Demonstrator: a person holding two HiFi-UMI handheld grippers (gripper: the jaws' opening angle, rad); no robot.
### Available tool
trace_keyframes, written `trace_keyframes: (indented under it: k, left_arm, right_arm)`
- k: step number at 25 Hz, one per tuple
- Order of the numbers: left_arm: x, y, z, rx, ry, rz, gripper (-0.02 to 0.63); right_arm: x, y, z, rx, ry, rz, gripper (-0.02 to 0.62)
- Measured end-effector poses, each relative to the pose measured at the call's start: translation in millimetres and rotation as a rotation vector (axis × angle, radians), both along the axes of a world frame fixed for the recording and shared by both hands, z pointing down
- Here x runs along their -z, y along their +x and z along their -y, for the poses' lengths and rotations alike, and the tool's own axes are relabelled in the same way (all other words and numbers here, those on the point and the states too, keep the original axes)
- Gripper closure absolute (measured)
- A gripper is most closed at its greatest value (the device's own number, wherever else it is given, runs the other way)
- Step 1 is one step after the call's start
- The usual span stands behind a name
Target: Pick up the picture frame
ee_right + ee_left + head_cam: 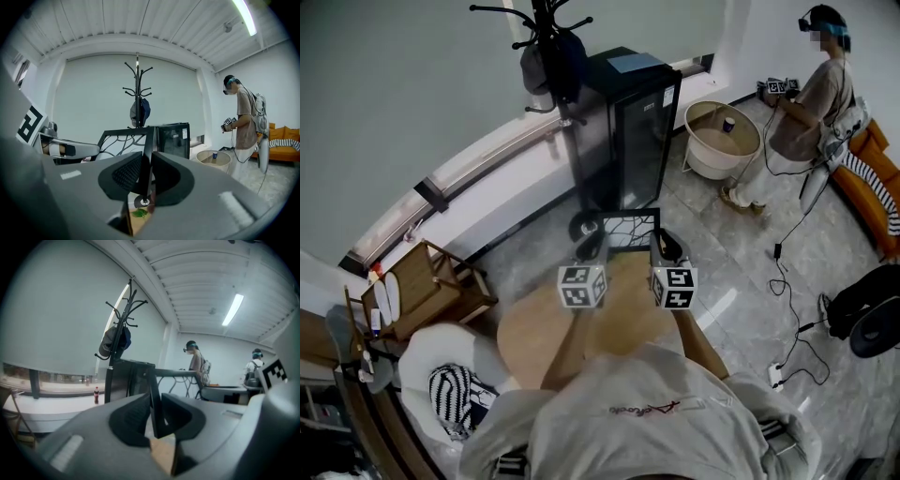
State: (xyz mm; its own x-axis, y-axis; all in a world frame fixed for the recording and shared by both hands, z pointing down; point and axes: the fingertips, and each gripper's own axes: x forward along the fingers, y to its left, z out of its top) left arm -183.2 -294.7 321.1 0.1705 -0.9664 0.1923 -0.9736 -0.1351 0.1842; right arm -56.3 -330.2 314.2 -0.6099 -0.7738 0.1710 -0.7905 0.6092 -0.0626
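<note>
The picture frame (pixel 629 230) is black-edged with a white sheet and a dark branch pattern. It hangs upright above the round wooden table (pixel 534 337), held by both side edges. My left gripper (pixel 592 249) is shut on its left edge, and that edge (pixel 154 397) runs straight up between the jaws in the left gripper view. My right gripper (pixel 667 246) is shut on the right edge, which shows as a thin black bar (pixel 148 150) between the pads of the gripper (pixel 146 176) in the right gripper view. The branch pattern (pixel 123 143) spreads to the left there.
A black cabinet (pixel 628 122) and a coat rack (pixel 546 52) stand just beyond the frame. A person (pixel 802 117) stands at the far right beside a round tub (pixel 722 141). A wooden chair (pixel 431 286) is at the left, with cables and a fan (pixel 867 319) on the floor at the right.
</note>
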Motion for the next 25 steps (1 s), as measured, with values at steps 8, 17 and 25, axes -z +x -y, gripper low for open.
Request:
trace_keyframes:
  k: [8, 17, 25]
  left_arm:
    - [1.2, -0.7, 1.0, 0.002, 0.004, -0.011, 0.531]
    - [-1.1, -4.3, 1.7, 0.011, 0.0, -0.017, 0.531]
    - [-9.3, 0.2, 2.1, 0.008, -0.013, -0.017, 0.531]
  right_arm:
    - [0.9, -1.0, 2.4, 0.005, 0.003, -0.003, 0.52]
    - [-2.8, -5.2, 4.6, 0.014, -0.003, -0.005, 0.52]
    - [-10.6, -0.7, 4.9, 0.008, -0.014, -0.006, 0.52]
